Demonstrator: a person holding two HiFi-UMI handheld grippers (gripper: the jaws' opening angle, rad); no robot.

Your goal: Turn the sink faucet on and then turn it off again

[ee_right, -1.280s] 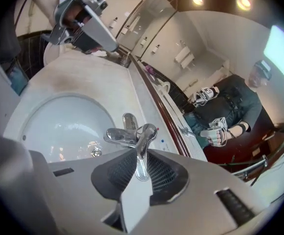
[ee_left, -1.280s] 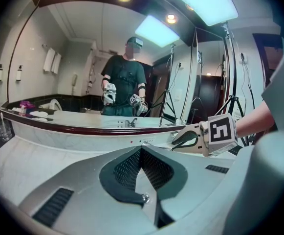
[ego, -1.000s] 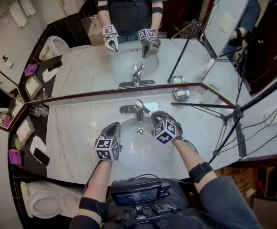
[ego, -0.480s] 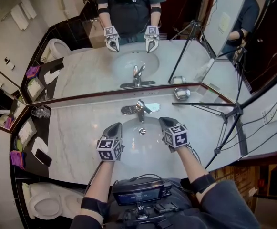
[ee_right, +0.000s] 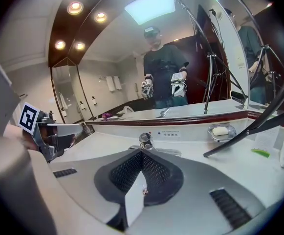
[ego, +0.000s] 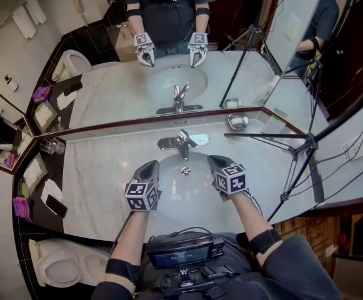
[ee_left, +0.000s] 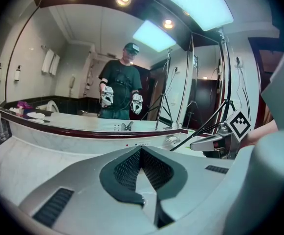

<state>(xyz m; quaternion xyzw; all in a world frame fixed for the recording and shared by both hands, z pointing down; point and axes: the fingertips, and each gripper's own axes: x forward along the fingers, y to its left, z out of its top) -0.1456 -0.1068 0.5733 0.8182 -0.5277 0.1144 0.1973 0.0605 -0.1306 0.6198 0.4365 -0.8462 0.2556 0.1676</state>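
Jaws together and empty, left gripper point(ego: 150, 166) and right gripper point(ego: 215, 161) hover nearside of the faucet point(ego: 182, 141), untouched; next, probably reach its lever.

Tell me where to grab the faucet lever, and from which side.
Take the lever by its free end, which juts off the top of the faucet toward the basin and slightly right. Coming from the front with the right hand-held gripper is probably best, since the lever leans its way. Its jaws are shut, so open them first.
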